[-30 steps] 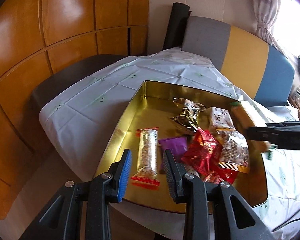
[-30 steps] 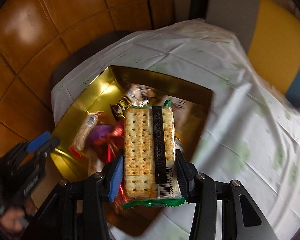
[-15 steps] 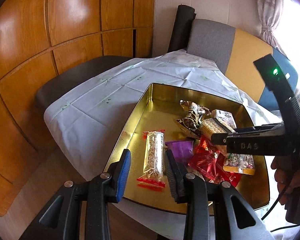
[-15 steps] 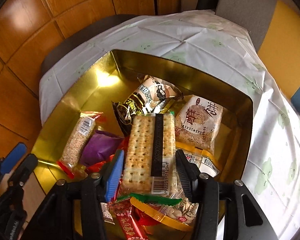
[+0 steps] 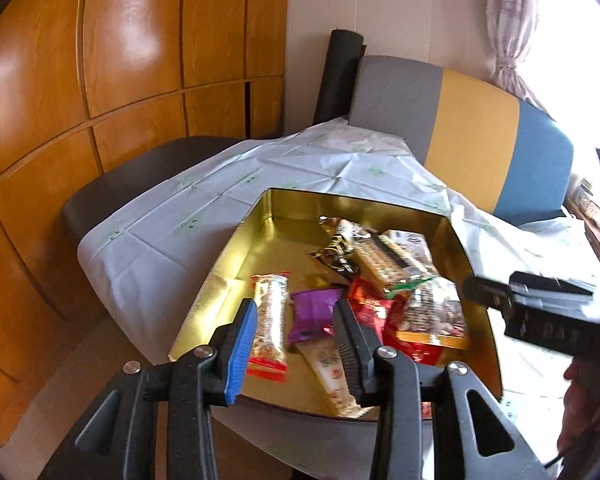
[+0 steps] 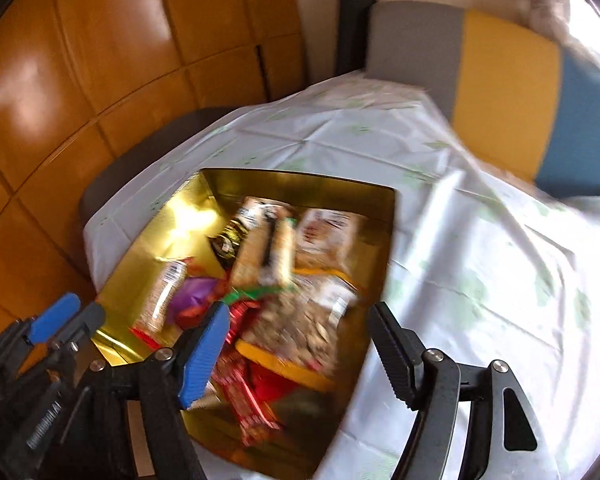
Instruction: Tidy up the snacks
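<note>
A gold tin [image 5: 240, 248] on the white tablecloth holds several snacks. Among them are a cereal bar with red ends [image 5: 270, 320], a purple packet [image 5: 312, 312] and a nut pack [image 5: 436, 316]. The cracker pack [image 6: 264, 256] lies flat on the pile, also seen as the cracker pack [image 5: 380, 260] in the left wrist view. My right gripper [image 6: 298, 354] hovers over the tin's near end. Its jaws are opening wide and hold nothing. My left gripper [image 5: 296, 344] hangs over the tin's near left corner, its jaws also opening and empty.
A grey, yellow and blue chair back [image 5: 472, 128] stands behind the table. A wooden panelled wall [image 5: 120, 60] and a dark seat [image 5: 112, 188] are at the left. White tablecloth [image 6: 480, 260] stretches right of the tin. A person's hand [image 5: 580, 400] shows at lower right.
The right gripper carried the cracker pack down into the tin, let it go and drew back with its jaws spreading. The left gripper's jaws widened a little and it backed off slightly.
</note>
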The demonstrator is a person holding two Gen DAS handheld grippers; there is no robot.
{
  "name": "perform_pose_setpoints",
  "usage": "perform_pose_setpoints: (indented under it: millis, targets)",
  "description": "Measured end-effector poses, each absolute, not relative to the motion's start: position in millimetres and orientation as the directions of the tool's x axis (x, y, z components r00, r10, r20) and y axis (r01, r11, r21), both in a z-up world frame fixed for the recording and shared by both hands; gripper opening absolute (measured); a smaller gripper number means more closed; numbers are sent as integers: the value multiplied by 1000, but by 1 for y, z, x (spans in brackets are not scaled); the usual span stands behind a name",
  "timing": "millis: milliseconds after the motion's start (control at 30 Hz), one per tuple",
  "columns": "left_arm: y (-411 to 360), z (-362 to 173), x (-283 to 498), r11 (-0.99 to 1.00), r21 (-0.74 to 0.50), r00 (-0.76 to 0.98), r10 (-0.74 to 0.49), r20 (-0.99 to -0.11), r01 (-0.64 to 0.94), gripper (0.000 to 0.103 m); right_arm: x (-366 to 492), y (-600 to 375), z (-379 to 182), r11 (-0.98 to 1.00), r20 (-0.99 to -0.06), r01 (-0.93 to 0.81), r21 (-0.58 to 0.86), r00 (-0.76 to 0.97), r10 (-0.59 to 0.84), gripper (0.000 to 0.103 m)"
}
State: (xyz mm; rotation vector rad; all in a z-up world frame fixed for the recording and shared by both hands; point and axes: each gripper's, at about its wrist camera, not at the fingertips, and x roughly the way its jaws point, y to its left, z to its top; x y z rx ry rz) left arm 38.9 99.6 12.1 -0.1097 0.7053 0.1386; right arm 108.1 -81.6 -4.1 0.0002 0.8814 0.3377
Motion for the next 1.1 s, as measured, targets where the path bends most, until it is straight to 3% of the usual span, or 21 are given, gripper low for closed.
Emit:
perform_pose_setpoints:
  millis: [500, 900, 1100]
  targets:
    - [48, 12, 12, 996, -9, 769, 60, -636, -86, 41, 35, -137, -12, 986, -711, -120, 115, 683, 166, 78]
    - [48, 18, 6, 985, 38, 778, 156, -608, -168, 44, 27, -135, -10, 986, -691, -123, 108, 704, 164, 80]
    - [54, 17, 6, 985, 12, 780, 143, -609, -171, 44, 26, -132, -9, 987, -682, -129, 95, 714, 158, 80]
